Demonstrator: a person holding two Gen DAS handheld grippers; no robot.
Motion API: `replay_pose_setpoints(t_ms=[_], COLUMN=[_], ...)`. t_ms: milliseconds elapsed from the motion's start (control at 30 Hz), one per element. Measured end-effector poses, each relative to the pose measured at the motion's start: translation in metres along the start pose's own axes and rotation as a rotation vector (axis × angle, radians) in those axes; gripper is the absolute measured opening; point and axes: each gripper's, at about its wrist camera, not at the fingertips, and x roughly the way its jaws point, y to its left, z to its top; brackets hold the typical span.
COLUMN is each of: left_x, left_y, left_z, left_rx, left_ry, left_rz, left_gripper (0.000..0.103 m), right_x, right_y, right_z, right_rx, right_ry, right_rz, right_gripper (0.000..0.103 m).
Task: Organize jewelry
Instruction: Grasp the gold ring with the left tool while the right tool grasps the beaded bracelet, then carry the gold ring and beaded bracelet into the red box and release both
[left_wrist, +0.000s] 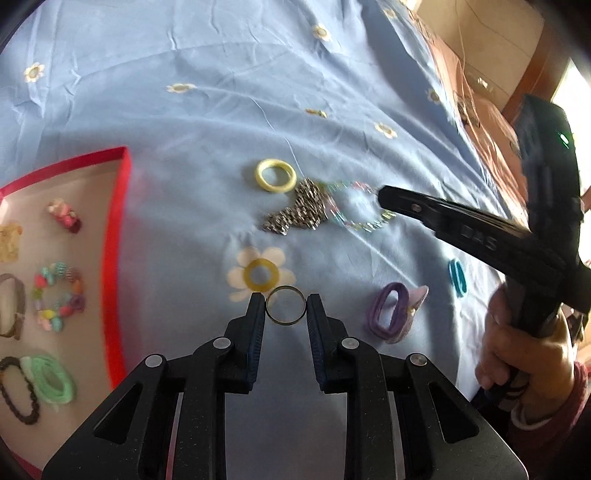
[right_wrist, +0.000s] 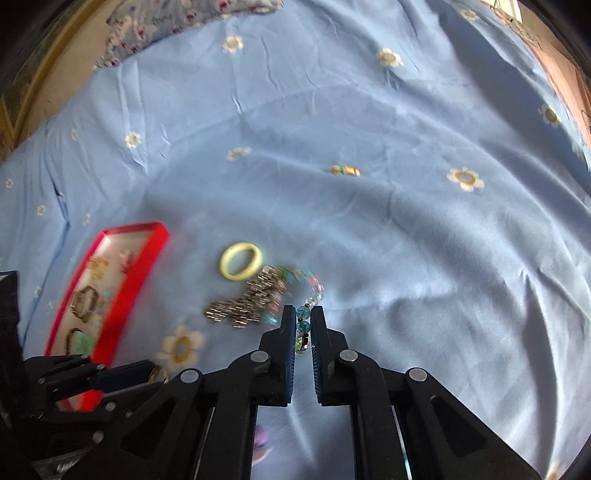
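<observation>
My left gripper (left_wrist: 286, 305) is shut on a thin metal ring (left_wrist: 286, 295) and holds it just above the blue flowered sheet (left_wrist: 184, 122). My right gripper (right_wrist: 303, 320) is shut on the pastel bead bracelet (right_wrist: 303, 314), which trails toward the silver chain bracelet (right_wrist: 243, 302). In the left wrist view the right gripper (left_wrist: 382, 197) pinches the bead bracelet (left_wrist: 354, 218) beside the chain bracelet (left_wrist: 299, 212). A yellow ring (left_wrist: 276, 175) lies just beyond them. The red tray (left_wrist: 114, 258) at the left holds several pieces of jewelry.
A purple hair tie with a clip (left_wrist: 391, 314) and a blue hair tie (left_wrist: 457, 277) lie on the sheet at the right. A small coloured piece (right_wrist: 344, 170) lies farther out. A cardboard box (left_wrist: 491, 55) stands beyond the sheet's right edge.
</observation>
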Motion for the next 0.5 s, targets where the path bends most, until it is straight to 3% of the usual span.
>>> replay_pose_setpoints(t_ms=[500], left_x=[-0.057], left_y=[0.039], left_z=[-0.002], left_rx=[-0.094], left_ry=[-0.116], left_rz=[0.036], left_gripper=[0.021], right_x=[-0.059], right_y=[0.050], right_z=[0.015], right_rx=[-0.056], right_ry=[-0.109], right_rz=[0.115], right_gripper=[0.007])
